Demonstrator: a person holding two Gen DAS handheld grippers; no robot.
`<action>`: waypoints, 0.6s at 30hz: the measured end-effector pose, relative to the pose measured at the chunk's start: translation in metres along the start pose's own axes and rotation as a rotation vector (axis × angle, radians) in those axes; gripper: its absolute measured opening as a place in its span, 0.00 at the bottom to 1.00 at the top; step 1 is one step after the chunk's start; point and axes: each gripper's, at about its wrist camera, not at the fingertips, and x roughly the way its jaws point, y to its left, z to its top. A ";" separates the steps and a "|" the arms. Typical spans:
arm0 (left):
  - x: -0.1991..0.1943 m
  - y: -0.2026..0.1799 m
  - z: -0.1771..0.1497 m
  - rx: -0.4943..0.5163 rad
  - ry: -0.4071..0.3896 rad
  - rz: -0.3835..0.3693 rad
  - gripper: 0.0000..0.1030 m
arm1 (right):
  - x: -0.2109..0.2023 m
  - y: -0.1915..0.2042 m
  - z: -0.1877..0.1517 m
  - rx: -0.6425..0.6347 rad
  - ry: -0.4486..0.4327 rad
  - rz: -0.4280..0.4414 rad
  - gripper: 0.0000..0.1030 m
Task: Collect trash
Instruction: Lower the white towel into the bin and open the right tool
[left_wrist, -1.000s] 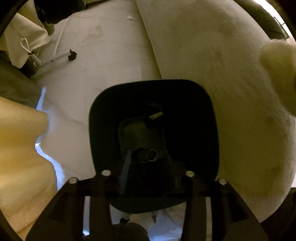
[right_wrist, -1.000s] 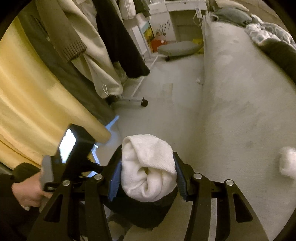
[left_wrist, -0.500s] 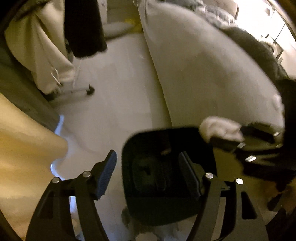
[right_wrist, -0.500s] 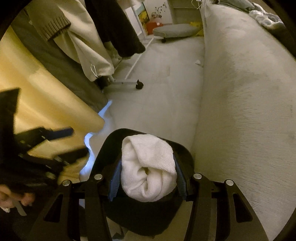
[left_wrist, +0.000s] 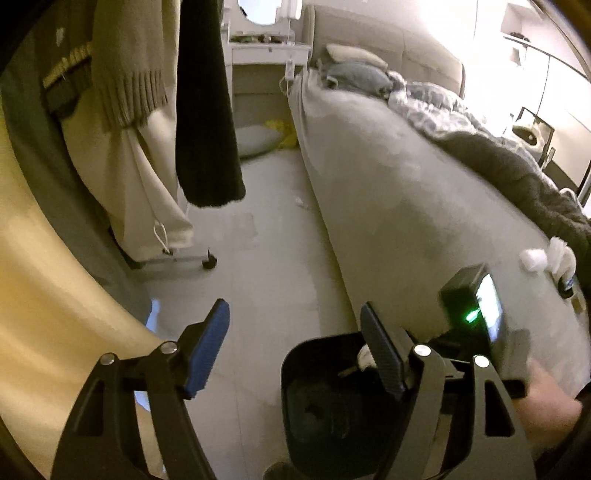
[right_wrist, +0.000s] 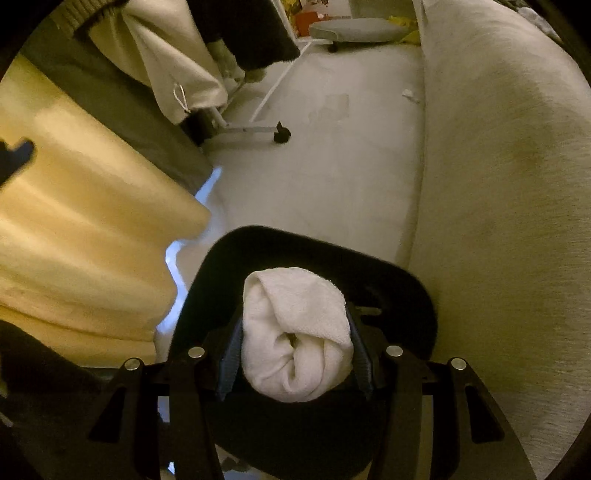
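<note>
White crumpled tissue is sitting clamped in the right gripper above the black bin. The left gripper is hanging wide apart, holding nothing.

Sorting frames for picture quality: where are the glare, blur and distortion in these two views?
Left wrist view: blown-out glare at upper right beyond the bed, fisheye bending its edge, soft blur on the person's hand. Right wrist view: dim yellow cast, sharp white wad in the right hand-held gripper, blurred left margin.
</note>
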 end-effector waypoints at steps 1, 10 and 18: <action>-0.003 0.000 0.001 0.000 -0.012 -0.001 0.74 | 0.002 0.002 -0.001 -0.005 0.008 -0.003 0.51; -0.033 -0.003 0.011 0.033 -0.123 0.001 0.77 | 0.038 0.010 -0.013 -0.027 0.098 -0.016 0.51; -0.055 -0.008 0.019 0.029 -0.225 -0.035 0.79 | 0.052 0.008 -0.017 -0.036 0.133 -0.053 0.53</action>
